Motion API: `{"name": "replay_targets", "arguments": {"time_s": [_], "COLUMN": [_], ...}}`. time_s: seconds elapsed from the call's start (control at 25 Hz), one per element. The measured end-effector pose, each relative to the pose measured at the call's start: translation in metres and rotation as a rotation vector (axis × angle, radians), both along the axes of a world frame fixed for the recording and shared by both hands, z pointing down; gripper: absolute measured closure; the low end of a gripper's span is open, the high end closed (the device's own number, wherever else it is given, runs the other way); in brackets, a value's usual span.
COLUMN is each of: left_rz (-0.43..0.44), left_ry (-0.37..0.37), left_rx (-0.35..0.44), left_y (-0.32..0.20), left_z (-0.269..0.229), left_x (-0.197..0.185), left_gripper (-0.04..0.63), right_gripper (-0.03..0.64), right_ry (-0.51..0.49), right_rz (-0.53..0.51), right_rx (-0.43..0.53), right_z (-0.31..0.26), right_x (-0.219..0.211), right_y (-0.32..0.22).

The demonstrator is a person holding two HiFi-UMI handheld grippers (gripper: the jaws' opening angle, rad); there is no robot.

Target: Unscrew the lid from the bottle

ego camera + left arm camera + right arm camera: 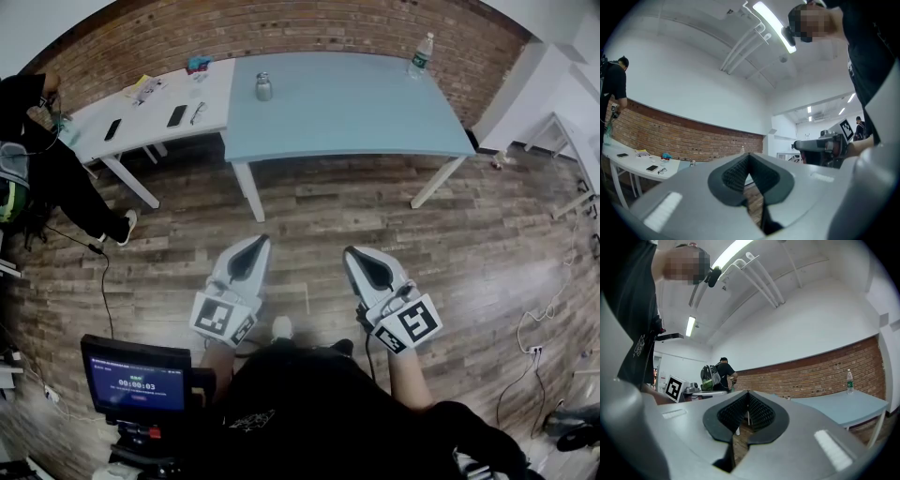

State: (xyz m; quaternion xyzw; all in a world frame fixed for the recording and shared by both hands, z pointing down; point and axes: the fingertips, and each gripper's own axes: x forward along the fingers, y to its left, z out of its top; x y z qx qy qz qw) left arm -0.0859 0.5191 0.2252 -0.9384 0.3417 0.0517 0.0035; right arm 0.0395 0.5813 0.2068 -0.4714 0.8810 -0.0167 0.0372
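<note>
Blue table (pixel 356 117) just beside white table (pixel 150 111), brick wall (pixel 281 28) behind | white table: phone (pixel 177 115), second phone (pixel 112 129), glasses (pixel 198 112) | left: person in black (pixel 42 164) | lower left: lit screen (pixel 137 382) | right: cable (pixel 530 328) on wood floor (pixel 319 206)

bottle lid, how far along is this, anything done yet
Done: nothing yet. The bottle stands upright at the far right corner of the blue table, and its lid is apparently on. In hand: nothing. The left gripper and right gripper are both shut and empty, over the floor short of the table. Left: reach the bottle, hold it, twist the lid off.
</note>
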Motion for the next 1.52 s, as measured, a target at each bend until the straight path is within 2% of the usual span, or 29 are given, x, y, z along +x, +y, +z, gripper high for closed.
{"name": "replay_targets", "arguments": {"time_s": [0.32,0.88,1.52], "left_rz": [0.048,0.084,0.051], "left_ry": [-0.009,-0.008,-0.017], "left_rx": [-0.024,0.005,0.001], "left_y": [-0.073,-0.073,-0.078], "left_z": [-0.001,0.005,0.01], "left_x": [-0.029,-0.028,-0.041], "left_gripper": [0.597,0.597,0.596], "right_gripper": [0.615,0.615,0.615], "right_ry": [0.001,0.012,-0.015], "right_rz": [0.032,0.041,0.031], "right_rx": [-0.042,0.003,-0.005], "right_z": [-0.003,-0.003,0.003], "right_x": [-0.035,-0.039,-0.044], "right_y": [-0.071,-0.07,-0.073]}}
